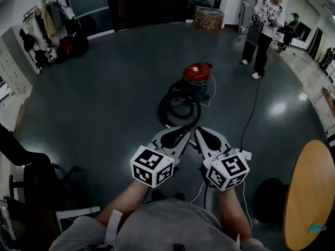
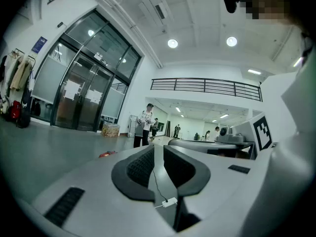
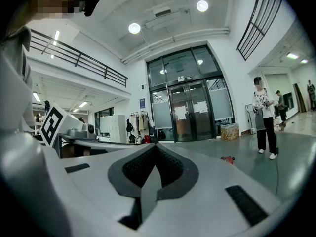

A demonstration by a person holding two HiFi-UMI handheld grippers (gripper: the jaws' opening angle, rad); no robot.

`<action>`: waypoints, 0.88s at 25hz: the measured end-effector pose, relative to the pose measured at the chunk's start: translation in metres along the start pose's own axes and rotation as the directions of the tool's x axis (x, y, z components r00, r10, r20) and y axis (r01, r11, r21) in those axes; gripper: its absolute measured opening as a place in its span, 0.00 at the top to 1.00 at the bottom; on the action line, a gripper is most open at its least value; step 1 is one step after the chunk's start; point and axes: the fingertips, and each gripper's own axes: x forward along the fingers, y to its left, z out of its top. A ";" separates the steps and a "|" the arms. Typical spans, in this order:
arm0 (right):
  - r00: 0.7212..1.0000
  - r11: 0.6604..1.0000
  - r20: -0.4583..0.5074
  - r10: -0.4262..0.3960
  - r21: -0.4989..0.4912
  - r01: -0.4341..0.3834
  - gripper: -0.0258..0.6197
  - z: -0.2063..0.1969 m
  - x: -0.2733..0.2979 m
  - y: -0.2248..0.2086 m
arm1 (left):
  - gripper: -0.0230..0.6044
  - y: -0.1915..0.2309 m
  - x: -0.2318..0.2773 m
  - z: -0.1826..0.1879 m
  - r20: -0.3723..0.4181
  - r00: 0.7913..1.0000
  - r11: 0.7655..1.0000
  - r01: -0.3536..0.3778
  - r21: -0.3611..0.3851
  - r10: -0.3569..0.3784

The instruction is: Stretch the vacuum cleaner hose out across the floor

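Note:
The vacuum cleaner [image 1: 197,75], a blue drum with a red top, stands on the dark floor ahead of me. Its black hose [image 1: 177,109] lies coiled on the floor in front of it. Both grippers are held level side by side, short of the coil and touching nothing. My left gripper [image 1: 183,133] [image 2: 158,146] has a narrow gap between its pads, with nothing in it. My right gripper [image 1: 201,133] [image 3: 155,146] is shut and empty. In each gripper view only the vacuum's red top shows, low over the jaws [image 2: 106,154] [image 3: 227,159].
A person [image 1: 264,33] stands at the back right, with a cable [image 1: 252,109] running along the floor from there toward me. A round wooden table [image 1: 309,192] is at my right, a dark chair [image 1: 31,178] at my left. Coats [image 1: 47,20] and a box [image 1: 208,19] stand by the far glass doors.

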 end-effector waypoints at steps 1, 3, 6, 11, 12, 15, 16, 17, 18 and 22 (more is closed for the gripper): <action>1.000 1.000 0.001 0.002 0.006 -0.002 0.95 0.000 0.000 0.000 | 0.86 0.000 0.000 0.000 0.001 1.000 1.000 0.000 0.000 0.000; 1.000 1.000 0.001 0.004 0.015 -0.004 0.95 -0.001 0.001 0.000 | 0.86 0.001 0.001 0.001 0.002 1.000 1.000 0.000 -0.001 0.000; 1.000 1.000 -0.002 0.002 0.017 -0.002 0.95 -0.001 0.006 0.002 | 0.86 0.006 -0.001 0.002 0.003 1.000 1.000 0.000 -0.003 0.000; 1.000 1.000 -0.008 -0.006 0.016 0.006 0.95 -0.002 0.016 0.009 | 0.86 0.018 -0.008 0.003 0.003 1.000 1.000 0.003 -0.005 -0.003; 1.000 1.000 -0.009 -0.010 0.017 0.010 0.95 -0.003 0.018 0.010 | 0.86 0.019 -0.009 0.003 0.002 1.000 1.000 0.005 -0.003 -0.005; 1.000 1.000 -0.007 -0.022 0.022 0.022 0.95 -0.005 0.022 0.011 | 0.86 0.025 -0.012 0.002 -0.002 1.000 1.000 0.011 0.004 -0.011; 1.000 0.999 -0.008 -0.025 0.023 0.026 0.95 -0.005 0.024 0.012 | 0.86 0.028 -0.014 0.002 -0.001 1.000 1.000 0.012 0.004 -0.012; 1.000 0.999 -0.009 -0.029 0.024 0.029 0.95 -0.006 0.026 0.013 | 0.86 0.030 -0.015 0.003 -0.001 1.000 1.000 0.013 0.002 -0.013; 0.999 0.999 -0.012 -0.032 0.023 0.032 0.95 -0.006 0.027 0.014 | 0.86 0.033 -0.016 0.003 0.000 1.000 1.000 0.014 0.001 -0.014; 0.999 0.999 -0.033 -0.042 0.014 0.043 0.95 -0.013 0.038 0.021 | 0.86 0.044 -0.021 0.002 -0.004 1.000 1.000 0.026 0.003 -0.026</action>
